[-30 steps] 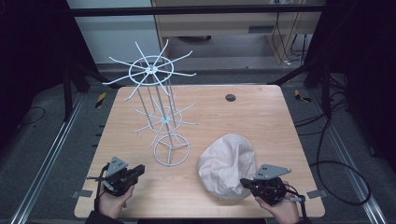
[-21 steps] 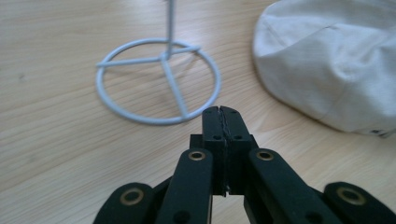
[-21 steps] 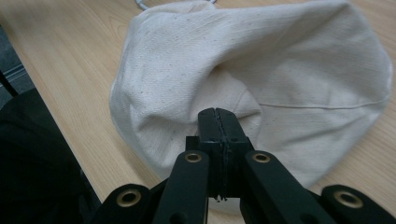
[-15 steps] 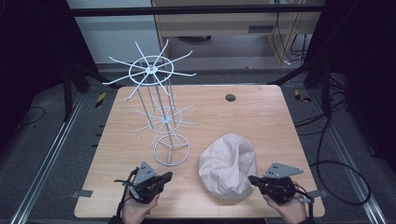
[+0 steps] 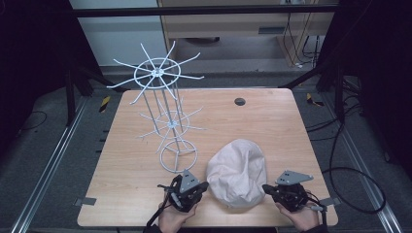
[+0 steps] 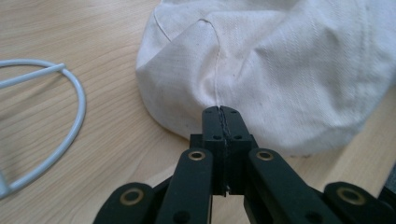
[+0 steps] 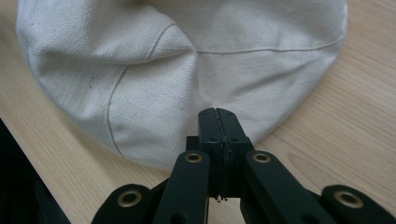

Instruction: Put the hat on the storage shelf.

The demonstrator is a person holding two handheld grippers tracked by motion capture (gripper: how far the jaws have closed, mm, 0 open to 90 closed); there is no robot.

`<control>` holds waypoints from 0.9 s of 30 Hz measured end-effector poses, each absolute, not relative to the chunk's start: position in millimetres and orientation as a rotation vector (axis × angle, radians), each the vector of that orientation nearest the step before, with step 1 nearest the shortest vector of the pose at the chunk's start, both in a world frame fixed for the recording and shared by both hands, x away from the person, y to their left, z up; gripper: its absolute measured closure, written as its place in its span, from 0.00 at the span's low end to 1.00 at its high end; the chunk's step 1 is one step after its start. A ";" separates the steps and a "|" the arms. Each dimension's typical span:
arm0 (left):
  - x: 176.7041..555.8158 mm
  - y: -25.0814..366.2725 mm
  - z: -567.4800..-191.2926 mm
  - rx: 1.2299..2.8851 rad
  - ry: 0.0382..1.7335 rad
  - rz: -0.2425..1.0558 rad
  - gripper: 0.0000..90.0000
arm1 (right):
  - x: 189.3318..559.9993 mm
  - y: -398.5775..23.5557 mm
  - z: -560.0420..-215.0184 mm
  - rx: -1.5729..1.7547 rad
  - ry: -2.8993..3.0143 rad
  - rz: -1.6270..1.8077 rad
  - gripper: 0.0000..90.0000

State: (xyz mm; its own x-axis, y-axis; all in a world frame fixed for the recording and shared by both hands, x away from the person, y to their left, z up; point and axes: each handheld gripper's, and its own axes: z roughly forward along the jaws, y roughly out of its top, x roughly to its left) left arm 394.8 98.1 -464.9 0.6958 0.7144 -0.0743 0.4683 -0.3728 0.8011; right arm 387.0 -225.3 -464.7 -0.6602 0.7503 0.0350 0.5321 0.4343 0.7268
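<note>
The near edge of the tabletop [image 5: 272, 121] is crowded: a cream cloth cap [image 5: 238, 172] lies between the left gripper [image 5: 198, 188] and right gripper [image 5: 268, 190], each with jaws pressed together just beside it. The left half is obstructed by a tall white wire rack [image 5: 165, 111]. The far right corner is left open, apart from a small dark disc [image 5: 239, 101] near the far edge.

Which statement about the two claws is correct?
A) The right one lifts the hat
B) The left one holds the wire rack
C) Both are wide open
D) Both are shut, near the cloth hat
D: the left claw and the right claw each show jaws pressed together at the edge of the hat lying on the table.
</note>
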 end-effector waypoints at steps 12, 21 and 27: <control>424.9 88.4 -471.4 1.983 0.949 0.412 1.00 | 391.5 -214.9 -470.2 1.085 2.435 1.061 1.00; 446.0 80.1 -476.1 1.962 0.979 0.477 1.00 | 394.1 -197.6 -472.0 1.056 2.469 1.109 1.00; 456.4 77.2 -480.4 1.941 1.009 0.480 1.00 | 398.2 -190.8 -473.4 1.066 2.473 1.120 1.00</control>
State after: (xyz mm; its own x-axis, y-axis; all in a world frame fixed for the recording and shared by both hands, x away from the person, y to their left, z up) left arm 456.4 77.2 -480.4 0.5966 0.8008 -0.0529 0.4645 -0.2908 0.8365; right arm 398.2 -190.8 -473.4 -0.7108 0.6978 0.0882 0.5263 0.4446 0.7248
